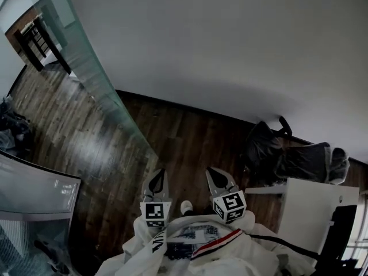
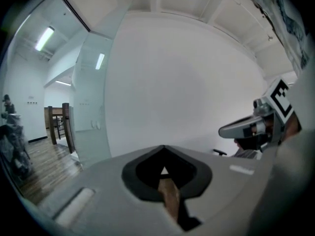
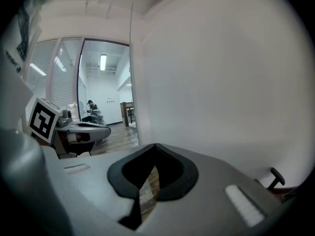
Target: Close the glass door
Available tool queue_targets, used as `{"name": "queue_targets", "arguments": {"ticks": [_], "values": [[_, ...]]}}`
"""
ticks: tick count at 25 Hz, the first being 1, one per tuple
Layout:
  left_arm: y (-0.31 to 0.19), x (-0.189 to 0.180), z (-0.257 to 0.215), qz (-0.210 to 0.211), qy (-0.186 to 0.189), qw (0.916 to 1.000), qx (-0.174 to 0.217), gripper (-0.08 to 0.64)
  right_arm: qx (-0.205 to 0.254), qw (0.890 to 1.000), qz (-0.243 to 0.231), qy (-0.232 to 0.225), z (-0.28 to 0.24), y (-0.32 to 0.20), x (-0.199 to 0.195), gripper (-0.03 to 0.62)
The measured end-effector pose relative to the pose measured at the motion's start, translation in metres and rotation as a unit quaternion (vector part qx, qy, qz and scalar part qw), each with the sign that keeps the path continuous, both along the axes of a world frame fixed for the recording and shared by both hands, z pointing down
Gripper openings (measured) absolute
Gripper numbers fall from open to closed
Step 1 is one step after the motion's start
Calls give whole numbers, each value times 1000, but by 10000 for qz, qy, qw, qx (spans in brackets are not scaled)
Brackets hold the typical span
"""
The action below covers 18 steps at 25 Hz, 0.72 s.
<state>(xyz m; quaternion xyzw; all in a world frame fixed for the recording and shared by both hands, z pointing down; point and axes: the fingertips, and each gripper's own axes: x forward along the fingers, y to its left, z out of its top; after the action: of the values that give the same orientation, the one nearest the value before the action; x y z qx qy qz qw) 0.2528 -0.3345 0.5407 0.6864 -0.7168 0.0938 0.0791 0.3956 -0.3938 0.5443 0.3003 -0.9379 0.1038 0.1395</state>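
The glass door (image 1: 95, 76) runs out past the head view's top edge, so its upper part is cut off. A second glass panel (image 1: 34, 194) is cropped by the left and bottom edges, and the person's torso (image 1: 195, 252) by the bottom edge. The dark heap (image 1: 11, 128) at the left edge is unreadable. In the right gripper view, a far-off person (image 3: 91, 106) is too small to make out.

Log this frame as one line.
phase: pre-contact | left gripper: shut, empty | right gripper: shut, empty | glass door: untouched, ahead-left
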Motion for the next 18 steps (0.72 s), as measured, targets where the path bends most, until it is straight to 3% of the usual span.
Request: {"name": "queue_targets", "arguments": {"ticks": [7, 11, 14, 18], "values": [[4, -50, 6, -787, 138, 9968, 14, 2, 102, 9982, -582, 75, -3, -22, -48, 6], [12, -71, 6, -1197, -67, 9928, 29, 2, 95, 9937, -1117, 18, 0, -30, -88, 6], [5, -96, 4, -1731, -196, 9847, -39, 2, 90, 9876, -1567, -93, 1, -51, -123, 6], [7, -136, -9, -2607, -364, 9647, 65, 2, 87, 9746, -2225, -217, 1, -77, -174, 6]]}}
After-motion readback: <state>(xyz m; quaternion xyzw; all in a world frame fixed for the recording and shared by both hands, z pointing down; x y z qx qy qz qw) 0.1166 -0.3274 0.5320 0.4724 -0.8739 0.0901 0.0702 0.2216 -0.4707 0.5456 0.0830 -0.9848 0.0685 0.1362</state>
